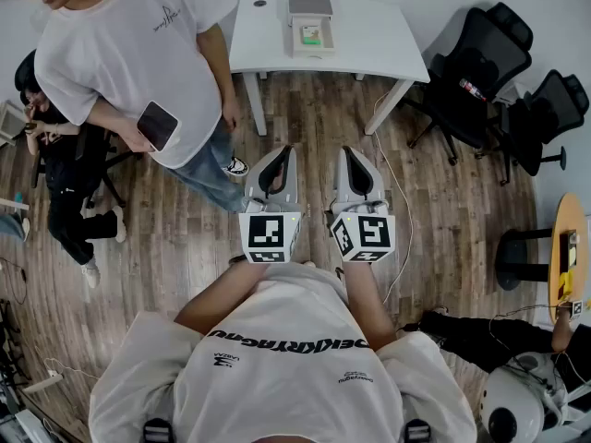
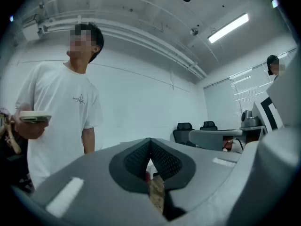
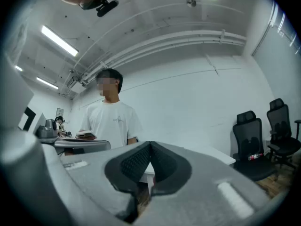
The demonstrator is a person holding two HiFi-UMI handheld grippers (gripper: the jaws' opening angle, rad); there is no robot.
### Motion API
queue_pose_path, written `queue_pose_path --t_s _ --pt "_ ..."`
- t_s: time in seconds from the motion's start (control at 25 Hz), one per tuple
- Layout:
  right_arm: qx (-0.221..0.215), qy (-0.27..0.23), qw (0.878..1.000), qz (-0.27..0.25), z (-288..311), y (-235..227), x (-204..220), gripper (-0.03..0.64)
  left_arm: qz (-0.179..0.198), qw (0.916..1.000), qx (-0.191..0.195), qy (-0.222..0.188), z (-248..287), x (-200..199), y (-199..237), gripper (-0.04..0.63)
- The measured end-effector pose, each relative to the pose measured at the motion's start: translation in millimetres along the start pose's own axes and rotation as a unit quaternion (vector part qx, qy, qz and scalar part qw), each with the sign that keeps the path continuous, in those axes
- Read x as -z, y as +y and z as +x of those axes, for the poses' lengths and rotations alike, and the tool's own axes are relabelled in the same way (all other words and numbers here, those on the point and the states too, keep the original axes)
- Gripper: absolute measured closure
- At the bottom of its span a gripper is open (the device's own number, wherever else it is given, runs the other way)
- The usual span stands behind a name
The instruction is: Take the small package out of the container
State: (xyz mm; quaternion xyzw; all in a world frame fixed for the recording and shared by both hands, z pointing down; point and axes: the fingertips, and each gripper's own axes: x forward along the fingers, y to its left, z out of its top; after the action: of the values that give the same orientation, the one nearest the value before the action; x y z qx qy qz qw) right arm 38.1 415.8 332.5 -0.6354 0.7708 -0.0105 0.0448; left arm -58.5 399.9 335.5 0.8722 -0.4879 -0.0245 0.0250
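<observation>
1. A room with a wooden floor point(image 1: 185, 238) and white walls; the head view looks steeply down on it.
2. Nearest, the left gripper point(image 1: 281, 152) and the right gripper point(image 1: 350, 152) are held side by side over the floor, both pointing level toward the far table.
3. In the left gripper view, the jaws of the left gripper point(image 2: 150, 141) are pressed together with nothing between them.
4. The right gripper point(image 3: 150, 145) is likewise closed and empty.
5. Farther off on the left, a bystander point(image 1: 129, 53) in a white T-shirt holds a phone point(image 1: 157, 125).
6. Beyond stands a white table point(image 1: 379, 44), with black chairs point(image 1: 480, 63) to its right.
7. A container point(image 1: 295, 37) sits at the middle of the table's far edge, its lid raised.
8. The small package point(image 1: 311, 34) lies inside it, well apart from both grippers.
</observation>
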Motion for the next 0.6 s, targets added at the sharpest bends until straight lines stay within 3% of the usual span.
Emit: queue_pose_path --t_s 0.6 --pt "-0.001 -0.001 1.0 0.007 -20 -15 1 0.617 0.018 0.9998 -0.007 0.001 -5 5 -22 0.588"
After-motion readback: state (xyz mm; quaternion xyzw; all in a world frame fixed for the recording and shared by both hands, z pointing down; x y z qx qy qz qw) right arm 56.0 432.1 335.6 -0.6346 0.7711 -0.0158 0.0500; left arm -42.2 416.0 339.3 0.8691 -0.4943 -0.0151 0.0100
